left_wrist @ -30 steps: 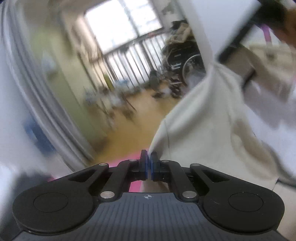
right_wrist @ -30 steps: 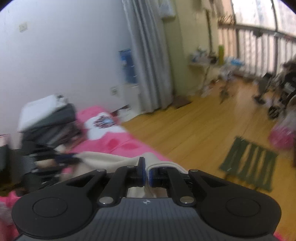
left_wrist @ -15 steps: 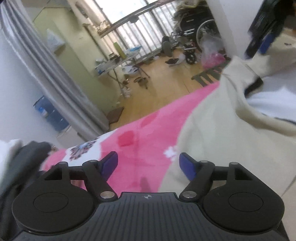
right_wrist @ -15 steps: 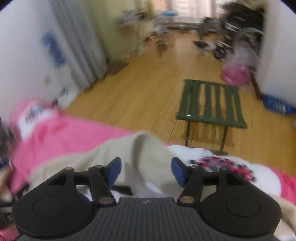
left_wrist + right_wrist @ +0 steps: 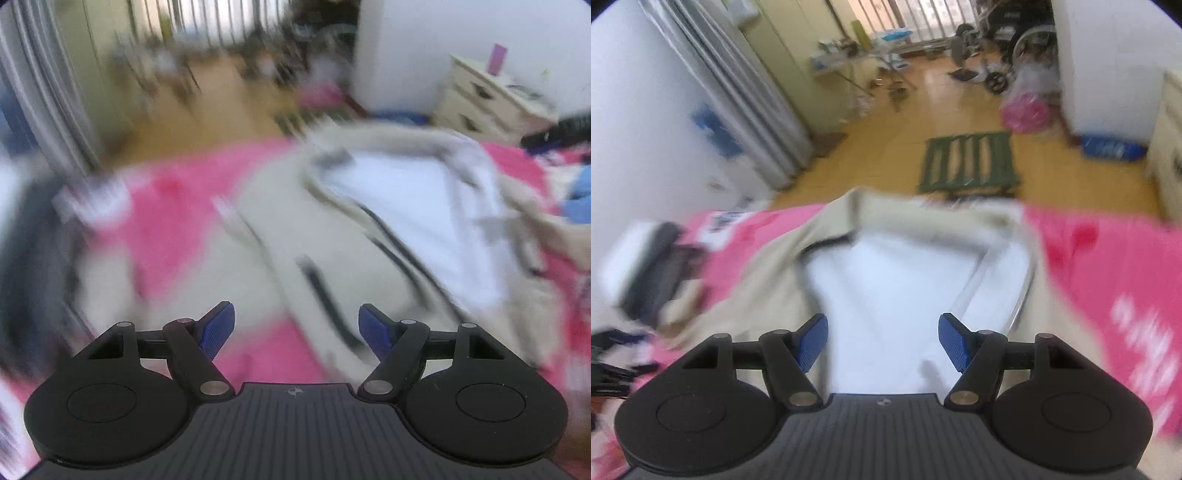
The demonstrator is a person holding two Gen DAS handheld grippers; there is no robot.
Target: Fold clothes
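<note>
A beige jacket (image 5: pixel 280 229) with a white lining (image 5: pixel 413 206) lies spread open on a pink blanket (image 5: pixel 173 206). The left wrist view is motion-blurred. My left gripper (image 5: pixel 296 328) is open and empty, above the jacket's near edge. In the right wrist view the jacket (image 5: pixel 768 273) and its white lining (image 5: pixel 894 280) lie on the pink blanket (image 5: pixel 1108 266). My right gripper (image 5: pixel 882 343) is open and empty, over the white lining.
A pile of dark and white clothes (image 5: pixel 646 266) lies at the left on the blanket. A green folding stool (image 5: pixel 967 162) stands on the wooden floor beyond. A cream drawer chest (image 5: pixel 484 99) stands at the right; a blue cloth (image 5: pixel 580 199) lies there.
Both grippers were shut on the jacket a second ago, then opened and let it go. The jacket now lies spread on the blanket and both cameras have tipped down toward it.
</note>
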